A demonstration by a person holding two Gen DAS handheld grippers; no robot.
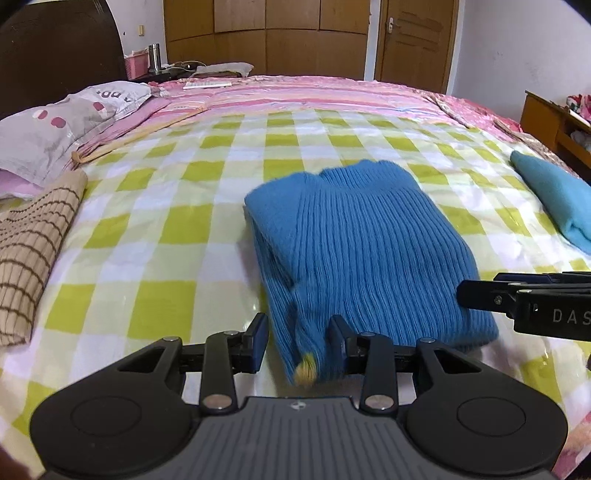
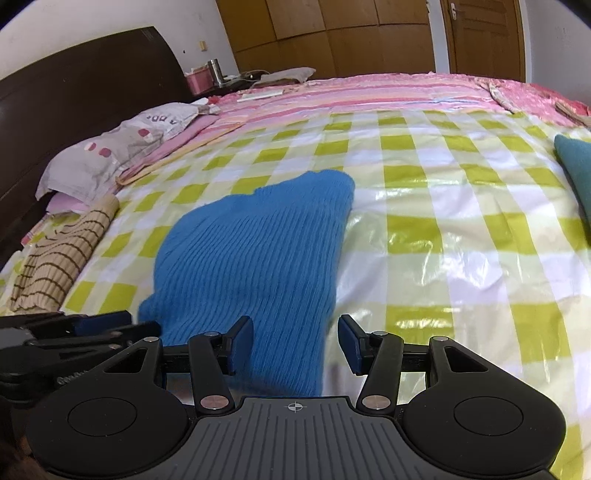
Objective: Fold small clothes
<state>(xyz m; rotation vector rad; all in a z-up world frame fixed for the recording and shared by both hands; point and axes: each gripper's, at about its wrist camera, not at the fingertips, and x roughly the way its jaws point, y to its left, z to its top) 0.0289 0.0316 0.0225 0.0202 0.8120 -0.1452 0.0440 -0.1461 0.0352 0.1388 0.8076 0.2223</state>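
A blue ribbed knit sweater (image 1: pixel 362 243) lies partly folded on the green-and-white checked sheet (image 1: pixel 166 206), collar at the far end. My left gripper (image 1: pixel 299 341) is open, its jaws either side of the sweater's near left corner, where a small yellow tuft (image 1: pixel 306 369) shows. My right gripper (image 2: pixel 295 345) is open around the sweater's (image 2: pixel 258 258) near right edge. The right gripper shows from the side in the left wrist view (image 1: pixel 480 295); the left one shows in the right wrist view (image 2: pixel 92 328).
A folded teal garment (image 1: pixel 550 195) lies at the right. A beige striped garment (image 1: pixel 33 251) and a grey pillow (image 1: pixel 55 125) lie at the left. Pink bedding (image 1: pixel 314 92), a dark headboard (image 2: pixel 74 92) and wooden wardrobe doors (image 1: pixel 266 33) lie beyond.
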